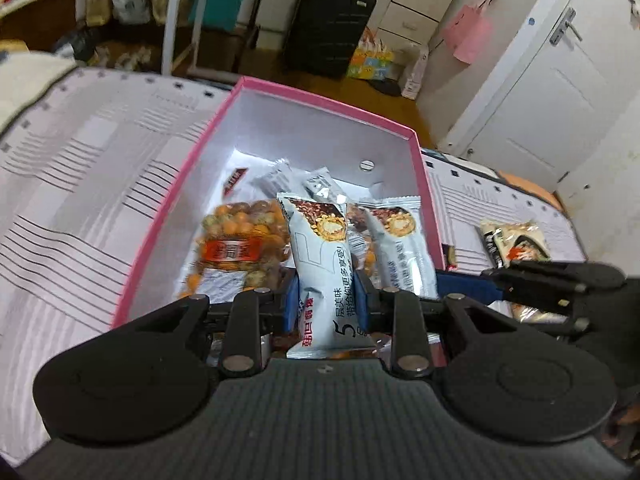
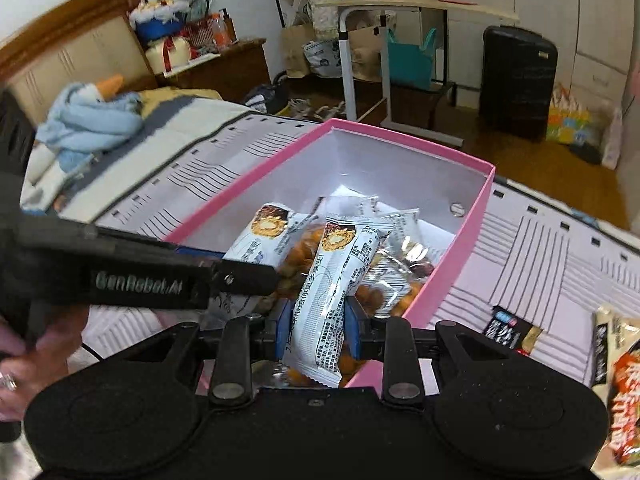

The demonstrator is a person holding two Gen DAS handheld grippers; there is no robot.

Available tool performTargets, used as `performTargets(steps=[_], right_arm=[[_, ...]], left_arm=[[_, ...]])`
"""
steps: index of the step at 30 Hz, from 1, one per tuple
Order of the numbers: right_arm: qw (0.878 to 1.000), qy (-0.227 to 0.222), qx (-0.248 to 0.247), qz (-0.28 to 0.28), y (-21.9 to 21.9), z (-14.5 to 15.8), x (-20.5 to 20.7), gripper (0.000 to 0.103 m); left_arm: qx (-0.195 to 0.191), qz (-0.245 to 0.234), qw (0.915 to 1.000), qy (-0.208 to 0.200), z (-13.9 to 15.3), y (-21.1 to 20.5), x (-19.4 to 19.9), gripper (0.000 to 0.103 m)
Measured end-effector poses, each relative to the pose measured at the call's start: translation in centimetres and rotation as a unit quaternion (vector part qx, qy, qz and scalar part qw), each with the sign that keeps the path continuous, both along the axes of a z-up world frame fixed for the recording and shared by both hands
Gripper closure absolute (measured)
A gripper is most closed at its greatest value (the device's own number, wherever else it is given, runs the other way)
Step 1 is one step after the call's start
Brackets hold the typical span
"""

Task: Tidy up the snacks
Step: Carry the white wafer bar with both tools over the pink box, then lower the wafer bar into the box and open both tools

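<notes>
Pink box [image 1: 168,216]: open cardboard carton with white inner walls, resting on the striped bedspread [image 1: 72,184]; it holds several snack packets.
Contents: a clear bag of orange coated nuts [image 1: 240,240], grey-white wafer bars, crinkled foil wrappers.
Left gripper [image 1: 326,296]: blue pads clamped on a wafer bar [image 1: 320,248], held over the box's near end.
Right gripper [image 2: 318,320]: pads pinching a second wafer bar [image 2: 340,272], tilted above the nuts.
Bars: glossy plastic sleeves, crimped ends, round biscuit picture.
Outside box: loose packets [image 2: 616,380] on the bedspread to the right.
</notes>
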State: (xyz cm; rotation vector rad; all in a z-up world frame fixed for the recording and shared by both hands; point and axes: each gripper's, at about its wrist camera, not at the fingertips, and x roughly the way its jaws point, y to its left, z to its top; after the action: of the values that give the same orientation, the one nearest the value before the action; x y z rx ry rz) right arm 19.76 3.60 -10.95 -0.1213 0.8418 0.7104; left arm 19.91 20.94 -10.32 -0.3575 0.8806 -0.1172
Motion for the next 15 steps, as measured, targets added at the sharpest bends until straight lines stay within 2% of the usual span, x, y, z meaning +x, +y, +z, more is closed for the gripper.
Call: performTargets(steps=[2,5,7,8,9,10,15], right_arm=[[1.0,0.004,0.007,-0.001,-0.2,-0.1,0.1,0.068],[1.0,-0.005,0.011,-0.002,-1.0,0.2,-0.1,0.062],[1.0,-0.007,0.021,-0.002,-2.0,0.9,-0.3,0.061],[1.0,-0.008,0.028,-0.004,-2.8,1.5,-0.5,0.061],[0.999,-0.009,0.035,-0.007,-3.4,1.9,-0.5,0.06],[0.999,-0.01,0.044,-0.013,-4.4,2.7,-0.6,0.06],[0.995,-0.003,0.096,-0.042,-9.5,6.2,-1.6,0.059]], left_arm=[[-0.014,-0.006,0.9999,0.007,-0.5,0.0,0.8,0.076],[-0.01,-0.005,0.9998,0.016,-1.4,-0.4,1.6,0.074],[-0.004,0.001,0.9999,0.017,-1.6,-0.8,1.4,0.069],[-0.001,-0.001,0.9999,0.013,-1.4,-0.9,1.2,0.063],[0.001,-0.002,1.0,0.008,-1.1,-0.9,0.9,0.055],[0.006,-0.003,1.0,0.0,-0.5,-1.1,0.5,0.052],[0.027,-0.012,0.9992,-0.029,2.7,-2.1,-1.6,0.049]])
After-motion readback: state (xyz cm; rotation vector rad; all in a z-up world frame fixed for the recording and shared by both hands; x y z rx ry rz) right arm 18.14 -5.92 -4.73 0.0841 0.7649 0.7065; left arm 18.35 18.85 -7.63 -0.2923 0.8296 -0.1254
